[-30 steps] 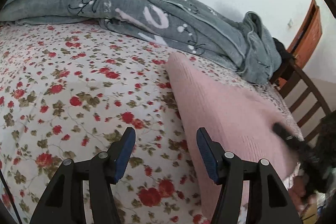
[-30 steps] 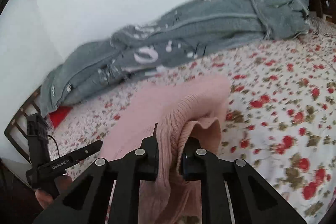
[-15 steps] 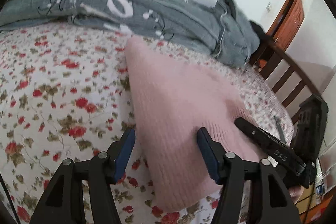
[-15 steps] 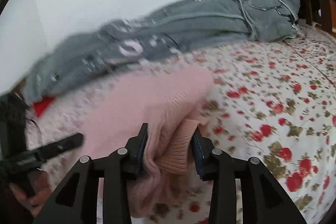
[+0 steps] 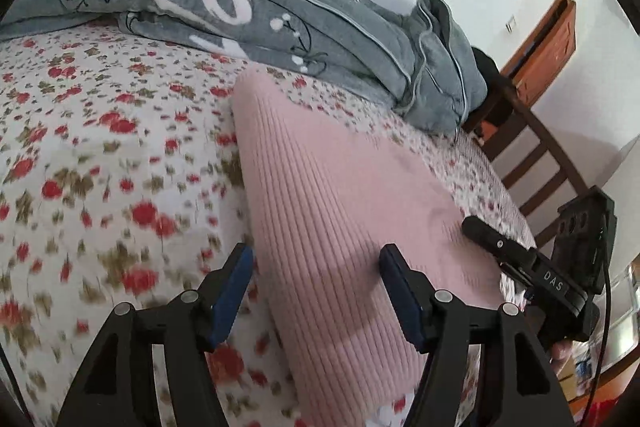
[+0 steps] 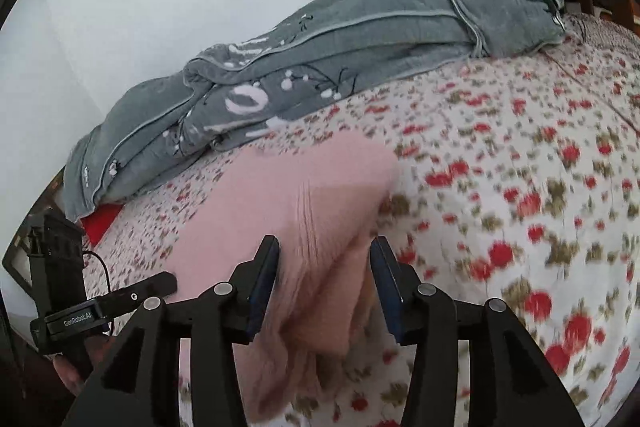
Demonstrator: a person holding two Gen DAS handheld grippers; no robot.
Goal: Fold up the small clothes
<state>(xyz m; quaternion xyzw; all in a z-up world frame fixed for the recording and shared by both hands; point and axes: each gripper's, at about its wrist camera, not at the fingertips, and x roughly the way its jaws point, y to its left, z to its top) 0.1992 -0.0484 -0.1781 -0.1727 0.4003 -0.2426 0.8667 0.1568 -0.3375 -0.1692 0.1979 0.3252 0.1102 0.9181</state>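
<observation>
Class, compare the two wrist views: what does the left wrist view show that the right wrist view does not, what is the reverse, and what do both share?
Only the left wrist view shows the wooden door and the flat ribbed top of the pink knit. Only the right wrist view shows the knit's bunched hem between the open right hand-held gripper, and a red item by the bed's edge. Both show the floral sheet, grey blanket and white wall.
</observation>
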